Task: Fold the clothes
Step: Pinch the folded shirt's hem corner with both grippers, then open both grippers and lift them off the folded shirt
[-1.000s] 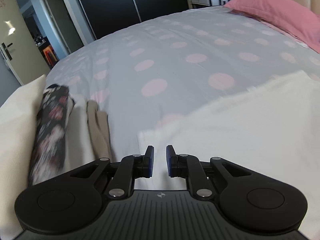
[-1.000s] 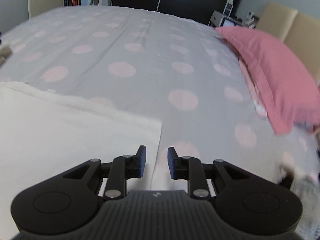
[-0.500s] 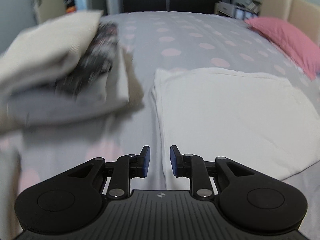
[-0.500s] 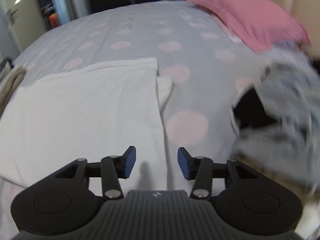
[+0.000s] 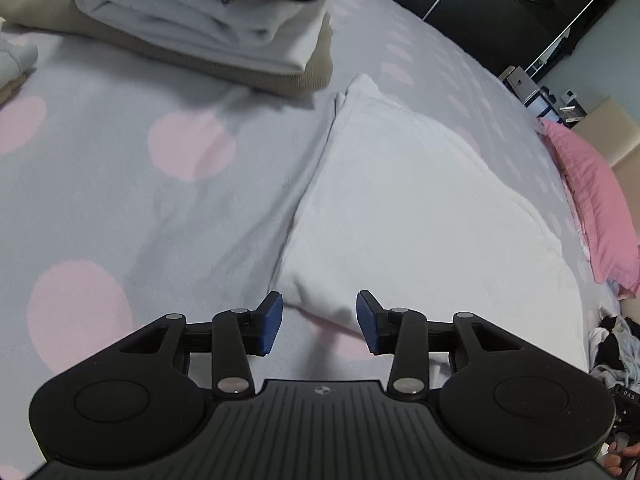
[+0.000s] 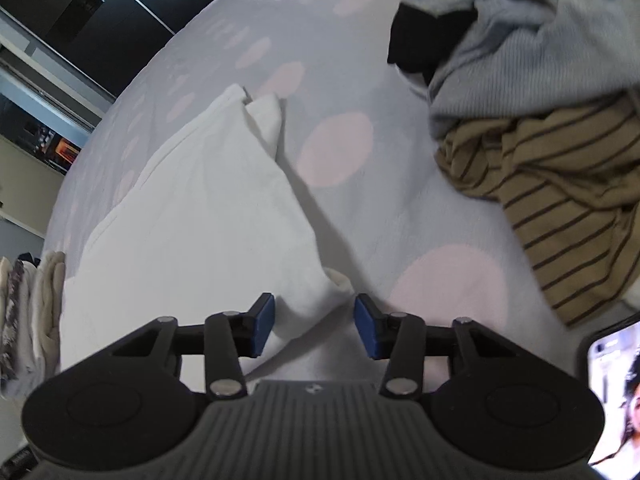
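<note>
Grippers straddle near corners of a half-folded white garment (image 5: 420, 208) on the polka-dot bed (image 5: 120, 184): left gripper (image 5: 319, 322) widening, right gripper (image 6: 314, 326) spread, neither pinching, seemingly poised for another fold.

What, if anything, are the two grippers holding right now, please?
Nothing is held. The left gripper, jaws opening, and the right gripper each straddle a near corner of the white garment without pressing it.

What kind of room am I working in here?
A bedroom, most likely: the clothes lie on a bed with a dotted cover, a pink pillow sits by a padded headboard, and dark wardrobe doors stand behind.
</note>
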